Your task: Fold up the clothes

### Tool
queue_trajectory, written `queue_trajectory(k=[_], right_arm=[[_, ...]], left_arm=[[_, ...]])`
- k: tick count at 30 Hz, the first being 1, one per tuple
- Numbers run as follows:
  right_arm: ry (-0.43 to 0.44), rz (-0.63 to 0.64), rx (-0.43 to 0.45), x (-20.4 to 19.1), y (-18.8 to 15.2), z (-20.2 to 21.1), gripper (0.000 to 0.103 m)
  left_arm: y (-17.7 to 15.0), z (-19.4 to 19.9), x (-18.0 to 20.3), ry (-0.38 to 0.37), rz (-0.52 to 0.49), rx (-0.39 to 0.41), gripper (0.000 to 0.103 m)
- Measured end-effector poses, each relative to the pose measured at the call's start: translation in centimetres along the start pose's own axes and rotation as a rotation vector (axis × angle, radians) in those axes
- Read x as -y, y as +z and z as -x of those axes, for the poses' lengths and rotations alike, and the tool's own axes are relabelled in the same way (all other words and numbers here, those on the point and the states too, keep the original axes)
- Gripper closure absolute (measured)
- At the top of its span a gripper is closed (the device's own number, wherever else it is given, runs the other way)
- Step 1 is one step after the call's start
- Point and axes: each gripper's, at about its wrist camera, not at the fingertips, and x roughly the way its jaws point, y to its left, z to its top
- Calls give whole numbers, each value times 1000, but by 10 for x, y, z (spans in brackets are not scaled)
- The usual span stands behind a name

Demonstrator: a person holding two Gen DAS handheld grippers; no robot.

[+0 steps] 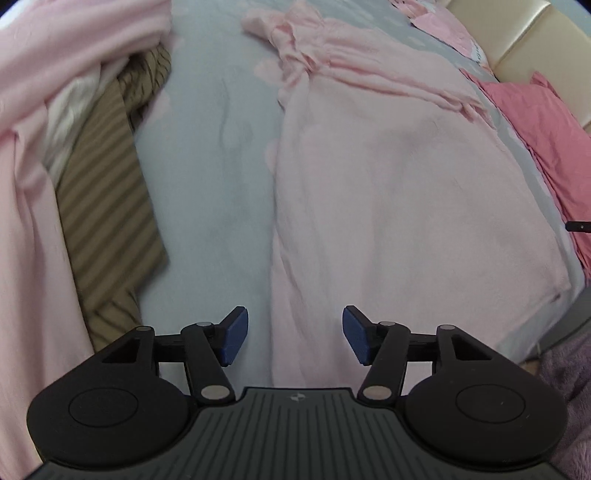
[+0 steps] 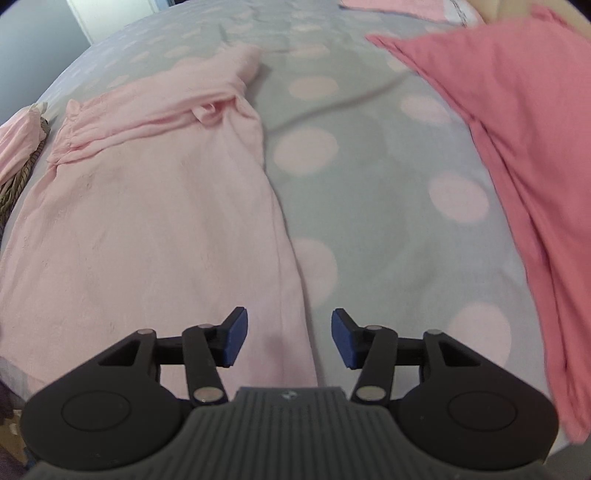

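Note:
A pale pink garment lies spread flat on the grey bedsheet, its ruffled sleeve bunched at the far end. My left gripper hangs open above the garment's near left edge, nothing between its blue pads. In the right wrist view the same pale pink garment fills the left half. My right gripper is open over that garment's near right edge, where cloth meets the dotted sheet. Neither gripper touches the cloth.
A brown striped garment and a pale pink pile lie to the left. A darker pink garment lies to the right, also seen as darker pink cloth. A beige padded headboard stands at the far right; purple fabric sits below the bed edge.

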Motion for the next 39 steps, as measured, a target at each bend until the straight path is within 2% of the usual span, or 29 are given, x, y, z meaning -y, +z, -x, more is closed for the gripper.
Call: queue_trajectory(k=[7, 10, 15, 17, 18, 19, 20, 21, 23, 27, 30, 35, 39], right_arm=[[74, -99, -109, 17, -33, -10, 33], [64, -89, -153, 14, -41, -21, 27], [20, -31, -192, -3, -49, -39, 26], [30, 0, -186, -14, -48, -40, 39], [53, 12, -185, -20, -47, -39, 60], [64, 16, -187, -24, -47, -38, 71], [48, 33, -189, -29, -46, -36, 73], [27, 51, -194, -32, -46, -35, 83], [42, 22, -201, -28, -46, -31, 97], [104, -41, -179, -17, -42, -18, 100], [183, -106, -134, -10, -39, 1, 100], [317, -206, 15, 8, -22, 39, 100], [403, -237, 141, 14, 0, 65, 100]], left_arm=[[-20, 2, 8, 17, 10, -38, 41], [-26, -4, 5, 46, 26, -70, 41], [-37, -14, 6, 60, 6, -98, 38], [-38, -16, 11, 61, -18, -102, 37], [-39, -17, 14, 47, -32, -107, 42], [-40, -17, 17, 33, -46, -112, 50], [-41, -17, 20, 20, -60, -119, 63], [-42, -17, 23, 7, -74, -126, 75], [-42, -16, 25, -41, -85, -141, 90], [-35, -7, 22, -108, -59, -137, 101], [-22, 10, 19, -189, -15, -90, 101], [3, 50, 7, -293, 50, 20, 101], [29, 79, 4, -326, 64, 108, 101]])
